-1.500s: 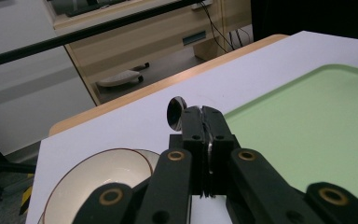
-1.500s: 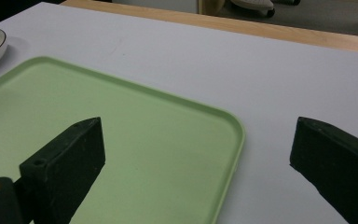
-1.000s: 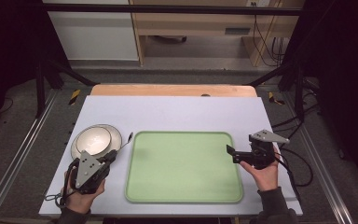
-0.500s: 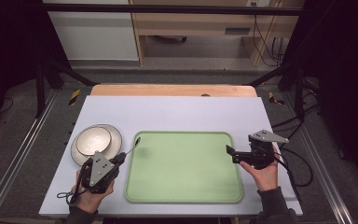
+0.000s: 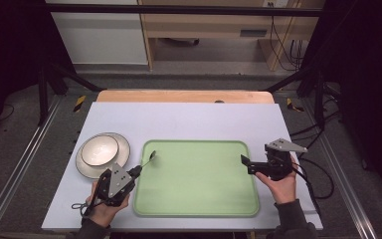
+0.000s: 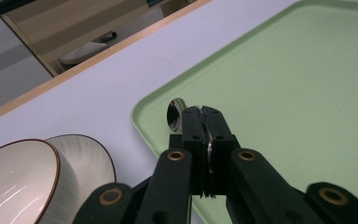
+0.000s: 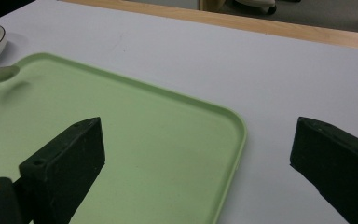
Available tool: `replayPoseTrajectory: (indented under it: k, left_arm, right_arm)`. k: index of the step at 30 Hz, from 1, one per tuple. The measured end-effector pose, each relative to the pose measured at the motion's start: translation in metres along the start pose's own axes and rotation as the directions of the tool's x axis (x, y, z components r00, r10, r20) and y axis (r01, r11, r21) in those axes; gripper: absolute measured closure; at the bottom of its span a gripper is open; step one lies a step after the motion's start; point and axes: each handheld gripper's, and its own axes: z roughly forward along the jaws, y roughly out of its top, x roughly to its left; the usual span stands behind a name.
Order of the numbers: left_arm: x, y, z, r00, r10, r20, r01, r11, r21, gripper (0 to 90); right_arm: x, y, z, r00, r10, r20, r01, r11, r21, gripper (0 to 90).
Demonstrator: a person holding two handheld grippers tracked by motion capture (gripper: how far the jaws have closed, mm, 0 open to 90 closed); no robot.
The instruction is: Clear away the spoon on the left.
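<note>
Now the left gripper [image 5: 138, 170], clenched on the spoon [image 5: 149, 158], has moved over the tray [image 5: 199, 199].

Small shiny metal spoon [image 6: 175, 113], handle pinched, bowl tipped up over the green tray's [image 6: 307, 93] near-left corner

White table top [image 5: 189, 117] with wooden far edge, bearing a green tray [image 5: 199, 177] and, left of it, a plate [image 5: 122, 149] holding a bowl [image 5: 99, 150].
</note>
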Motion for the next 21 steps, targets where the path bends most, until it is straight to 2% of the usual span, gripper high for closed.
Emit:
replayPoseTrajectory:
  k: [12,20,21]
  left_arm:
    - [-0.006,-0.002,0.007,0.9992,0.039,-0.010,-0.039,0.9987,0.033,88.8]
    - [-0.010,-0.003,0.010,0.9969,0.078,-0.012,-0.077,0.9957,0.051,88.1]
    - [-0.011,-0.002,0.010,0.9956,0.093,-0.008,-0.093,0.9943,0.053,88.1]
  right_arm:
    - [0.001,0.000,0.001,1.0000,0.003,-0.004,-0.003,1.000,0.001,3.3]
    - [0.001,0.000,0.001,1.0000,0.002,-0.002,-0.002,1.000,0.012,3.3]
    - [0.001,0.000,0.001,1.0000,0.004,-0.001,-0.004,1.000,0.011,3.3]
